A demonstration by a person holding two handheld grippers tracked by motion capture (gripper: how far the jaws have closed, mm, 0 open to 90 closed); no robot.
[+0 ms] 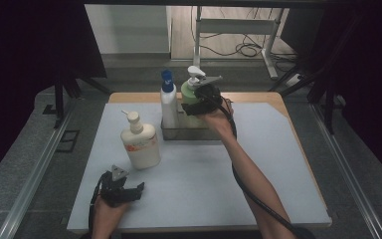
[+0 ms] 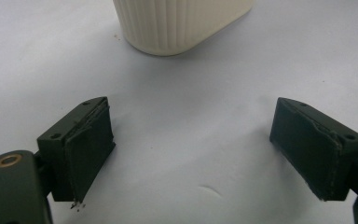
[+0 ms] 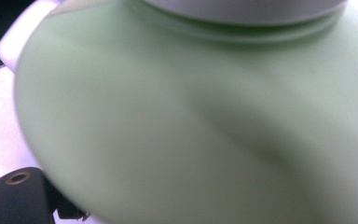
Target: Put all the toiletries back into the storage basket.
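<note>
A green pump bottle (image 1: pixel 190 92) stands in a metal tray (image 1: pixel 189 133) at the back of the mat, next to a white bottle with a blue cap (image 1: pixel 168 107). My right gripper (image 1: pixel 196 103) is at the green bottle's shoulder and closed around it. The right gripper view has that green bottle (image 3: pixel 191 130) pressed close against the camera, hiding the pads. A cream pump bottle (image 1: pixel 140 144) stands on the mat at the front left. My left gripper (image 1: pixel 129 185) rests low just in front of it, open (image 2: pixel 191 149), with the cream bottle's base (image 2: pixel 177 23) beyond the jaws and nothing between them.
The pale mat (image 1: pixel 258 164) covers a wooden table whose edge shows at the back. Metal rails run along both sides of the table. Desk legs and cables lie on the floor beyond it.
</note>
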